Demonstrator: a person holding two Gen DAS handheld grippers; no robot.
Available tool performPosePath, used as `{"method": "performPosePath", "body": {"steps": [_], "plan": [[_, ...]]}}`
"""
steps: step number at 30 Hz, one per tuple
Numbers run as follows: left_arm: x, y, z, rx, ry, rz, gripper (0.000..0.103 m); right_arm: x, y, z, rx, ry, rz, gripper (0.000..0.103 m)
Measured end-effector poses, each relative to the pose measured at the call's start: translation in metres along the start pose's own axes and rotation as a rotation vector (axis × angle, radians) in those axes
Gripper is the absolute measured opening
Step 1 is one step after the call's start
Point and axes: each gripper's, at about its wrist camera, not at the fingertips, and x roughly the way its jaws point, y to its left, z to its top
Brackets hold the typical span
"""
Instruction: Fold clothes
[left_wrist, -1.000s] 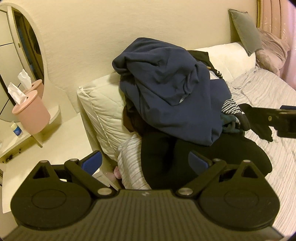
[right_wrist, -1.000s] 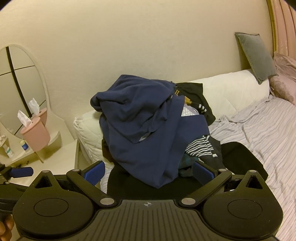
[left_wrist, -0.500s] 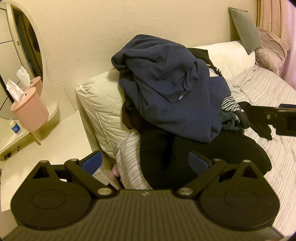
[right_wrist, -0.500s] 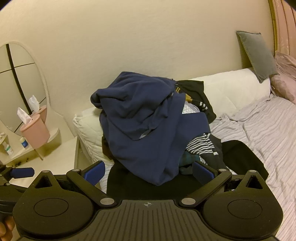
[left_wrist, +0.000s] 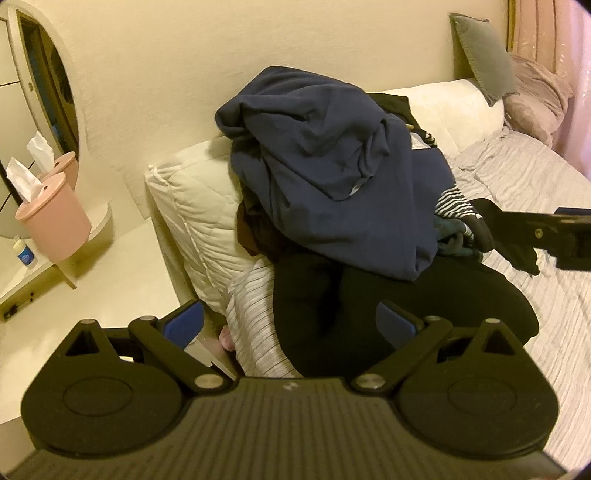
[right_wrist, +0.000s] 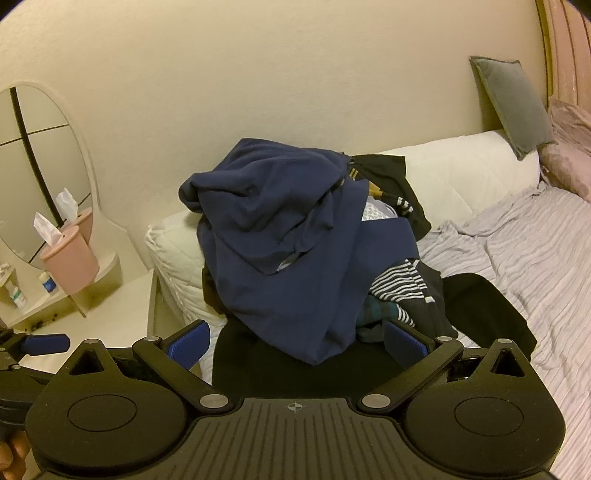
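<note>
A heap of clothes leans on a white pillow (left_wrist: 192, 218) at the bed's left end. A navy garment (left_wrist: 332, 173) (right_wrist: 280, 240) lies on top. Under it are a black garment (left_wrist: 388, 299) (right_wrist: 480, 306), a striped piece (left_wrist: 452, 203) (right_wrist: 399, 284) and a dark top (right_wrist: 391, 177) behind. My left gripper (left_wrist: 291, 325) is open, just short of the black garment. My right gripper (right_wrist: 295, 339) is open too, in front of the navy hem, and its arm shows at the right edge of the left wrist view (left_wrist: 546, 232). Neither holds anything.
The bed has a striped grey sheet (right_wrist: 535, 258), a long white bolster (right_wrist: 461, 166), a grey cushion (right_wrist: 513, 103) and a pink pillow (right_wrist: 569, 147). Left of the bed stands a white vanity (left_wrist: 92, 280) with an oval mirror (right_wrist: 40, 162), a pink tissue box (left_wrist: 51, 218) and small bottles.
Both grippers have drifted slightly; in the left wrist view the pile has shifted a little to the left and up. Both stay open and nothing was grasped.
</note>
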Motion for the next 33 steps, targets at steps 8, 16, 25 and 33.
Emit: {"method": "performPosePath", "body": {"steps": [8,16,25,33], "plan": [[-0.003,-0.004,-0.001,0.026,-0.036,0.030,0.098,-0.018,-0.024,-0.013,-0.079,-0.003,0.014,0.103],[0.028,0.032,0.041,0.097,-0.087,0.039,0.098,-0.005,-0.016,0.008,-0.232,-0.053,0.040,0.103],[0.135,0.076,0.128,0.360,-0.217,0.036,0.097,0.097,0.021,0.068,-0.489,-0.073,0.033,0.103],[0.224,0.089,0.178,0.628,-0.272,0.021,0.090,0.230,0.040,0.125,-0.625,-0.003,-0.023,0.102]]}}
